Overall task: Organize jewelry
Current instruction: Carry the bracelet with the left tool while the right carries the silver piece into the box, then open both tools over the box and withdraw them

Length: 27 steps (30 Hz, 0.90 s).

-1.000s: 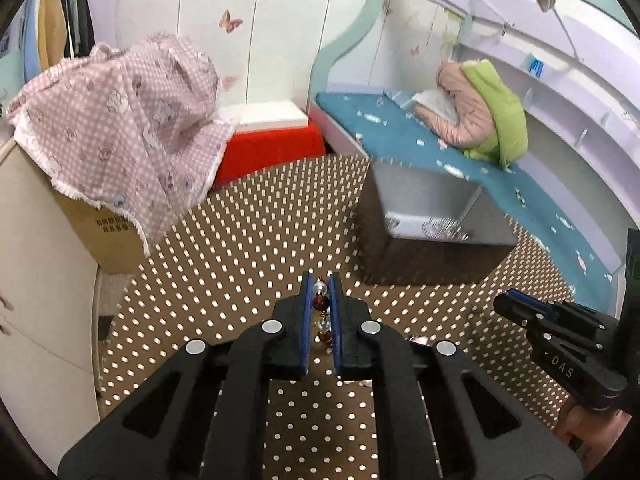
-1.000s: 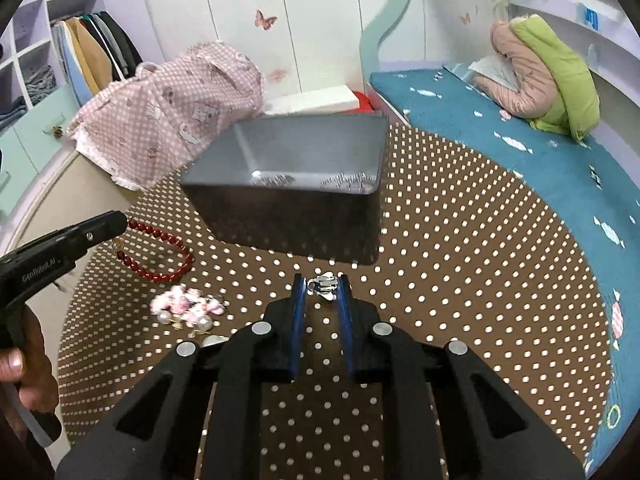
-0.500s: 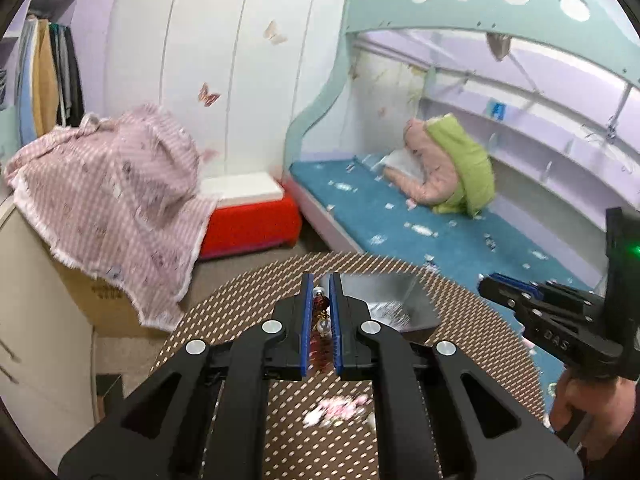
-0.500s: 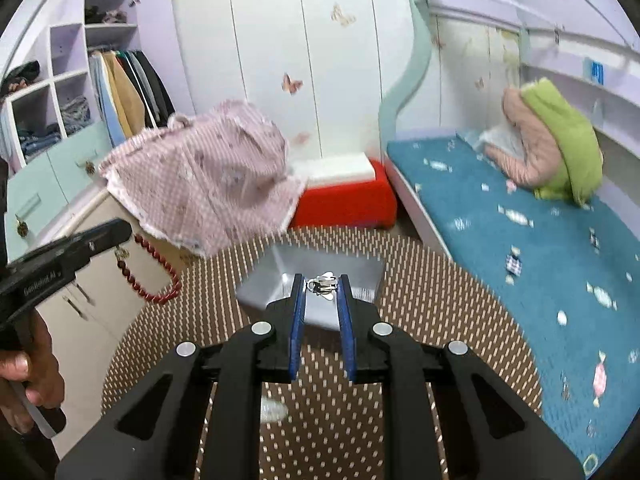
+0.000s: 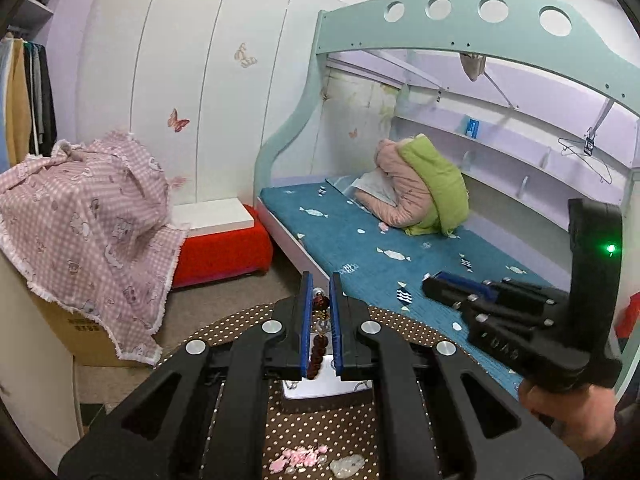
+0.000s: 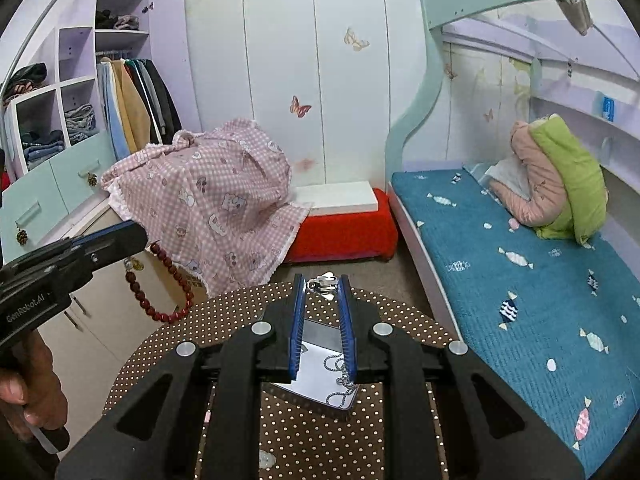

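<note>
1. Gripping a string of dark red beads [image 5: 319, 336], the left tongs [image 5: 320, 320] are pinched tight; the loop dangles in the air, seen from the right wrist view.
2. Right tongs [image 6: 323, 300] are clamped on a small silver piece [image 6: 325, 281] at their tips.
3. Below both sits a grey open box [image 6: 320, 376] with a silver chain [image 6: 340, 372] inside, on the dotted brown surface [image 6: 240, 308].
4. Pink trinkets [image 5: 298, 458] lie on that surface.
5. Beyond stands the blue bed [image 6: 520, 280].

Two raised wrist views, shared bed [image 5: 360, 240]
</note>
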Each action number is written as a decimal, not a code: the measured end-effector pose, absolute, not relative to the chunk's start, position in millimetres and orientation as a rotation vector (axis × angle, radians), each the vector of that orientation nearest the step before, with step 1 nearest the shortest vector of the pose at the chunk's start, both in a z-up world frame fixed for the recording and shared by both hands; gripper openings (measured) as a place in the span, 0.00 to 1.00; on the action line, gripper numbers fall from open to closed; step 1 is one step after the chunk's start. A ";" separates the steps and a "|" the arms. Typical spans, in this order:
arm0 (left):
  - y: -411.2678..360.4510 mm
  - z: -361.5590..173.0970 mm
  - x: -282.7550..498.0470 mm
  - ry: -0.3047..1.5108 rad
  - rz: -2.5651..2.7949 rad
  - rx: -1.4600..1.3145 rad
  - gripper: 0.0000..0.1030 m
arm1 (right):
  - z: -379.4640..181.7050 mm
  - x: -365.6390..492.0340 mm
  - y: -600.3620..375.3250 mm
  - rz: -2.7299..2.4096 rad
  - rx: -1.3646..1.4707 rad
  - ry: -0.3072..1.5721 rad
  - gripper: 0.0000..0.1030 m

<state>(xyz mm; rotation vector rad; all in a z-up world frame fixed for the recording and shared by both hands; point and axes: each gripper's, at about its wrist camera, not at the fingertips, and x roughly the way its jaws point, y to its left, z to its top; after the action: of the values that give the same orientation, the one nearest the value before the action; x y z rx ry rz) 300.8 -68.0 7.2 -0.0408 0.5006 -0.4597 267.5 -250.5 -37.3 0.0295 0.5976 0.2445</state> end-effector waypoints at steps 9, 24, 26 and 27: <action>-89.0 -25.9 342.4 0.608 -0.479 -0.039 0.08 | -69.7 295.0 -248.6 0.255 0.036 0.707 0.14; -97.9 -107.9 381.8 0.832 -0.472 -0.059 0.43 | -124.7 324.2 -229.4 0.324 0.021 0.910 0.20; -96.0 -107.3 379.7 0.813 -0.444 -0.058 0.78 | -129.4 324.3 -230.5 0.317 0.027 0.923 0.30; -93.2 -105.6 378.5 0.804 -0.433 -0.055 0.82 | -130.2 323.4 -231.4 0.312 0.029 0.923 0.38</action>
<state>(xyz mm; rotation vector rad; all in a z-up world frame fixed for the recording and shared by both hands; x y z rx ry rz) 378.5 -93.2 -105.6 -0.0550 0.8042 -0.4334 323.4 -231.4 -130.2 0.0286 0.9234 0.3122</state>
